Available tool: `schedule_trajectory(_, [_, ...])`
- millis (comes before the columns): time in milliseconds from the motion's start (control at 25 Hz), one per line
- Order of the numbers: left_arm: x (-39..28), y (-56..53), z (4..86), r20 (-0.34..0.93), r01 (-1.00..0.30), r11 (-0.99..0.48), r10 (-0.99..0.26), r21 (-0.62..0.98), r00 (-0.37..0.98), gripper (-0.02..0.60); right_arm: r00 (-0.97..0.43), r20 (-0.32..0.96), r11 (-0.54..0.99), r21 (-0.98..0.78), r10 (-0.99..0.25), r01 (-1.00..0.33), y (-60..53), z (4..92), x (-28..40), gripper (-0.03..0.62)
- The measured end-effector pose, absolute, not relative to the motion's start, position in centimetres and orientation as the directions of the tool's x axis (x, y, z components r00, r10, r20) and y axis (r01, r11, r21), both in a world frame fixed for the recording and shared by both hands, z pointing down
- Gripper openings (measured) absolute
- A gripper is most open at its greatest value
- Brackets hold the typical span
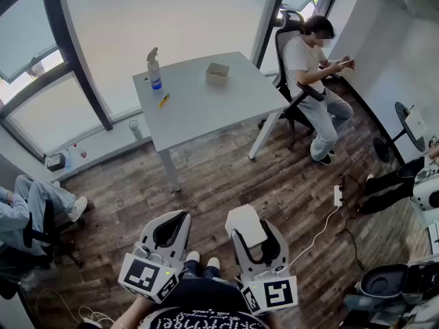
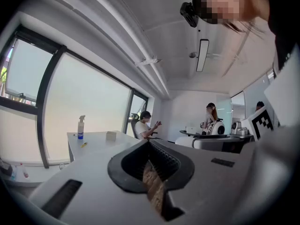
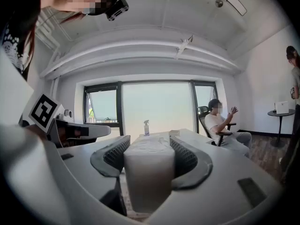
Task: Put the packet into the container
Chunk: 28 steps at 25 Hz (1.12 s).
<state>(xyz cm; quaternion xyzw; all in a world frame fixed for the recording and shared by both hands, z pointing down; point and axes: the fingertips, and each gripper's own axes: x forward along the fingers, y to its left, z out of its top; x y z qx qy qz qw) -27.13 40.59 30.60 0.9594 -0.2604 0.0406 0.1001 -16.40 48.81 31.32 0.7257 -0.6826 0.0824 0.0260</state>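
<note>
White packet (image 3: 149,172), a soft rectangular pack, is clamped upright between the ribbed grey pads of the right gripper (image 3: 150,143). Its jaws stand wide and press on both of its sides. In the head view the same packet (image 1: 243,221) sticks out beyond the right gripper (image 1: 254,230), low in the frame above the wooden floor (image 1: 274,177).

Just to its left, the left gripper (image 1: 180,214) is held alongside. In the left gripper view the left gripper (image 2: 150,142) has its jaw tips together, with nothing between the pads.

Well ahead of both tools stands a pale grey table (image 1: 199,108). On it, near the far edge, sits the container (image 1: 217,73), a small open beige box. A spray bottle (image 1: 154,69) stands at the table's left corner, with a yellow pen (image 1: 164,101) near it. A seated person (image 1: 312,74) occupies an office chair (image 1: 287,29) beside the table's right end.
</note>
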Motion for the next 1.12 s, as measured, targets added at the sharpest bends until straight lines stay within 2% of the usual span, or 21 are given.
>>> schedule_trajectory(200, [-27.3,40.2,30.7,0.128,-0.517,-0.838,-0.501,0.176,0.856,0.008,0.035,0.144,-0.054,-0.126,-0.989,-0.991,48.3,31.2,-16.3,0.273])
schedule_trajectory(480, [-27.0,40.3,30.7,0.127,-0.517,-0.838,-0.501,0.175,0.856,0.008,0.011,0.119,-0.045,-0.283,-0.993,-0.958,48.6,31.3,-15.5,0.272])
schedule_trajectory(1120, [-23.5,41.5,30.9,0.131,-0.533,-0.829,-0.517,0.168,0.846,0.008,-0.014,0.028,0.001,-0.401,-1.000,-0.916,49.4,30.0,-11.4,0.272])
